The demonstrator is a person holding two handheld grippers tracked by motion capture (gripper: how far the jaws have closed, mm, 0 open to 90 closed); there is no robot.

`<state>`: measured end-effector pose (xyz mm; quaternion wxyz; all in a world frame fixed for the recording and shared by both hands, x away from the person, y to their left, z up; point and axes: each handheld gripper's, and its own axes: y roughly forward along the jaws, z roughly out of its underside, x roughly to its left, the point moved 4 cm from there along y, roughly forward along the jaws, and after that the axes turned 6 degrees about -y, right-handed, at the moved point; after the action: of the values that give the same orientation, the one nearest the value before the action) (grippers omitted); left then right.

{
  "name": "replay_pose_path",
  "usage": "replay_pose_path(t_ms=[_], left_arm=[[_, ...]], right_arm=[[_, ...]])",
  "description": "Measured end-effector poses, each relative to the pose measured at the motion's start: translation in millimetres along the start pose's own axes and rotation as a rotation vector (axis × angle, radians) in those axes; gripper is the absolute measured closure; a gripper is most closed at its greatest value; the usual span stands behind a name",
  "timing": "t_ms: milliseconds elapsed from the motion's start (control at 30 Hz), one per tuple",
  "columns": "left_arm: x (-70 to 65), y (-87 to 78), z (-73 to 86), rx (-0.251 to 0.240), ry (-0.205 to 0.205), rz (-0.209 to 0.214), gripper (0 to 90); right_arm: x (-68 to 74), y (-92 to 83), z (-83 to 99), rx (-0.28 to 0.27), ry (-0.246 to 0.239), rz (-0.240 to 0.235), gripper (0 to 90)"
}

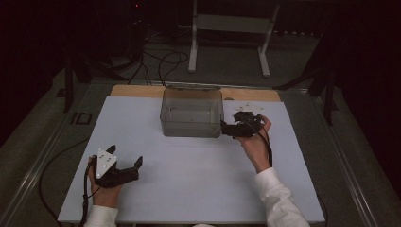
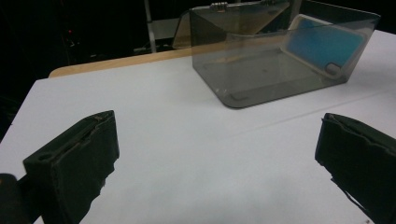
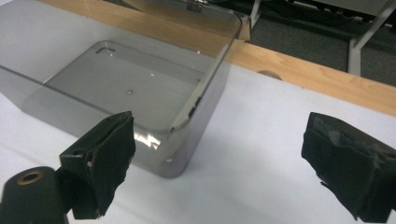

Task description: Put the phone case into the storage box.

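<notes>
The right gripper (image 1: 230, 127) sits just beside the smoky clear box (image 1: 191, 113), whose near corner (image 3: 187, 154) lies ahead and to its left, long axis running away leftward. Its jaws stand wide apart, holding nothing. The left gripper (image 1: 126, 165), also spread and empty, waits well back.

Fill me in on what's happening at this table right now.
A person works at a white table with a gripper in each hand. The right gripper is beside the right wall of a smoky clear plastic box, fingers wide open with nothing between them. A phone case leans inside the box. The left gripper sits near the table's front left, also open and empty.
</notes>
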<state>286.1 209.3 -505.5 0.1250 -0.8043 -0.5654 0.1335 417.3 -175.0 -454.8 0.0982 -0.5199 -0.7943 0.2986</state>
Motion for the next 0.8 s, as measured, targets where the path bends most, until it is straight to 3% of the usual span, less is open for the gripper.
replay_pose_path(t_ms=[433,667,800], left_arm=[[-0.6,0.4,-0.4,0.0,0.0,0.004,0.5],[-0.1,-0.2,-0.6,0.003,0.001,0.013,0.5],[0.1,-0.3,-1.2,0.002,0.0,0.025,0.5]], right_arm=[[-14.6,-28.8,30.5,-0.009,0.06,0.016,10.9],[-15.1,-48.4,43.3,-0.021,0.027,0.055,10.9],[-20.9,-55.3,63.9,-0.038,0.044,0.065,12.4]])
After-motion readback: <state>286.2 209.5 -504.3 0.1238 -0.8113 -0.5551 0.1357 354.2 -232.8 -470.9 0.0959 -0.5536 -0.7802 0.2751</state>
